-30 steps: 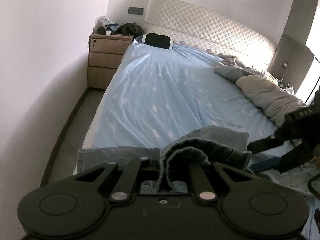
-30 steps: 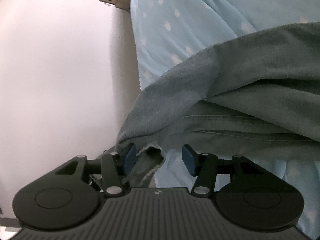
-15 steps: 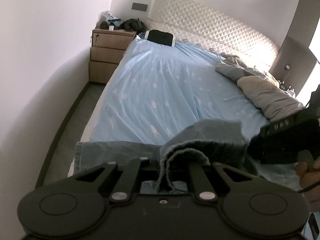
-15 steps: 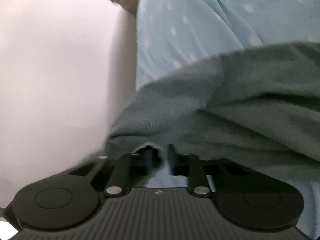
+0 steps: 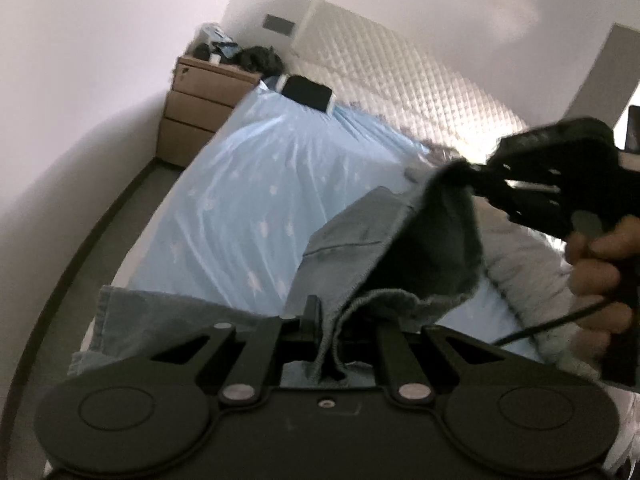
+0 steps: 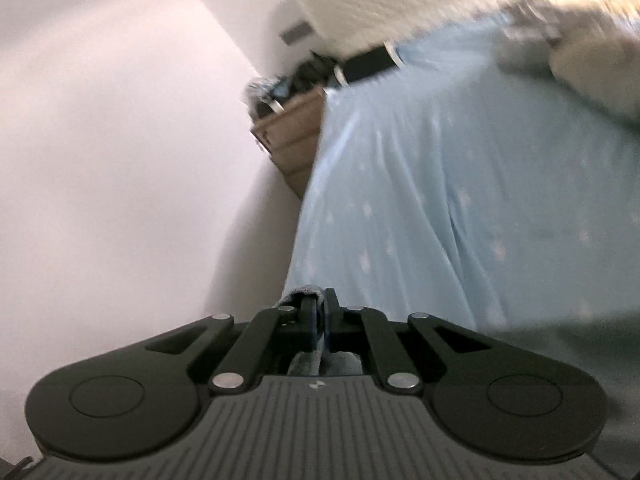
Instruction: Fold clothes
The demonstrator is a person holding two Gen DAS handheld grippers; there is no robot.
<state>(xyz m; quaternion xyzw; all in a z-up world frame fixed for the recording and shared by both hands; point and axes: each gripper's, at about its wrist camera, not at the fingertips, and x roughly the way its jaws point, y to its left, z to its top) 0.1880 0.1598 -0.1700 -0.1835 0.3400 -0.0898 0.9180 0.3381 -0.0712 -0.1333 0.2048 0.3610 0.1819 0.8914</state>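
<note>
Lifted since before, two tongs, left tongs (image 5: 326, 322) and right tongs (image 6: 322, 320), each pinch one jeans (image 5: 360, 248).

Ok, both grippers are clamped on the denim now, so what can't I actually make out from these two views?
- Denim garment: its kind and overall lay. Left wrist view: left gripper body covers the near part.
- Right gripper pinch point: blurred there; in the right wrist view only a scrap shows at the fingertips.
- Nightstand clutter: too small, blurred.
- Grey bedding: motion-smeared, cut by the edge.
</note>
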